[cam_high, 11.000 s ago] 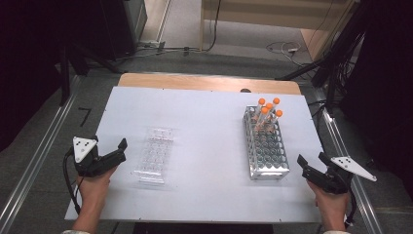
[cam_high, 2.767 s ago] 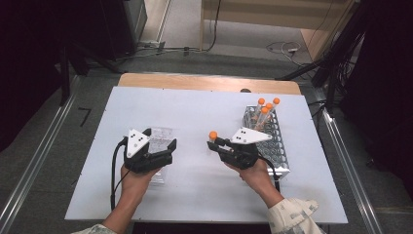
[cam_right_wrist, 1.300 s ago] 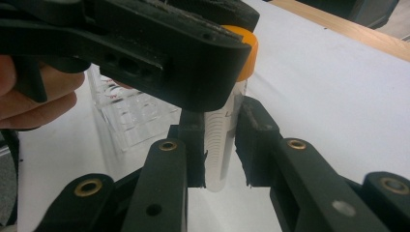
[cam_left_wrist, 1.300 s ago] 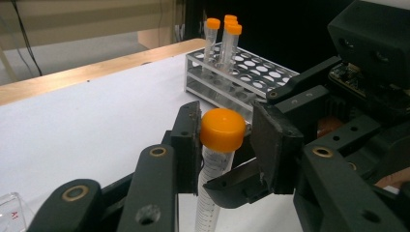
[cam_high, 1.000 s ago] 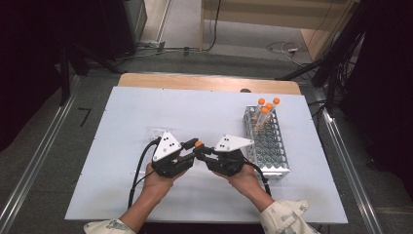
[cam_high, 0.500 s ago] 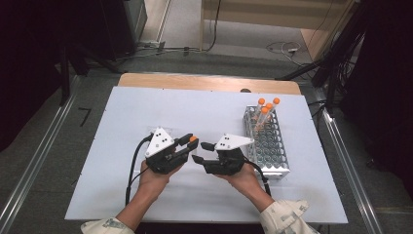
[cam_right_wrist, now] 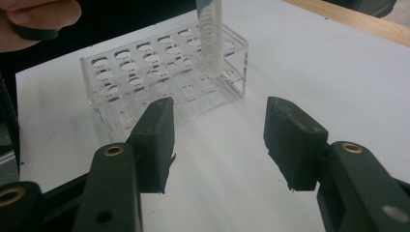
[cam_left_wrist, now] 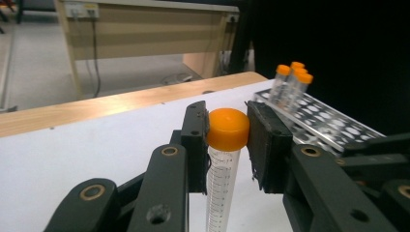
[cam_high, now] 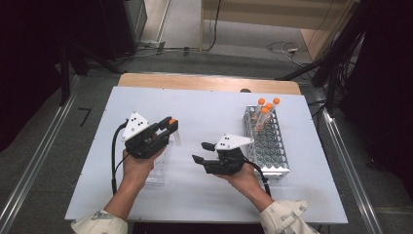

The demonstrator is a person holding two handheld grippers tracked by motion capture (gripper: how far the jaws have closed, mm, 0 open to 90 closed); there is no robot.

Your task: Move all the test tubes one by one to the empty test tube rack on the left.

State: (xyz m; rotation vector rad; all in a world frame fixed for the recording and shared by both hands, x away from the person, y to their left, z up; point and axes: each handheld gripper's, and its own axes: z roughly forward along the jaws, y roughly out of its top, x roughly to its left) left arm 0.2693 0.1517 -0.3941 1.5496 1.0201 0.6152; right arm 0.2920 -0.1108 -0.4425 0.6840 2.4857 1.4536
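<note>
My left gripper (cam_high: 169, 126) is shut on the orange cap of a clear graduated tube (cam_left_wrist: 226, 129), which hangs upright from the jaws (cam_high: 176, 137). The tube (cam_right_wrist: 211, 29) hovers just above one end of the clear plastic rack (cam_right_wrist: 164, 72), part of which lies under my left hand (cam_high: 157, 173). My right gripper (cam_high: 201, 152) rests low near the table's middle. Its jaws have just been opening, and nothing is between them (cam_right_wrist: 220, 140).
A metal rack (cam_high: 269, 144) stands to the right of the right hand, with three orange-capped tubes (cam_high: 268, 107) at its far end. The same metal rack (cam_left_wrist: 333, 123) appears beyond the left jaws. A wooden strip (cam_high: 209, 83) borders the table's far edge.
One second ago both grippers met at the tube. The right jaws have since opened and let go. The left gripper has carried the tube leftward and up, over the clear rack.
</note>
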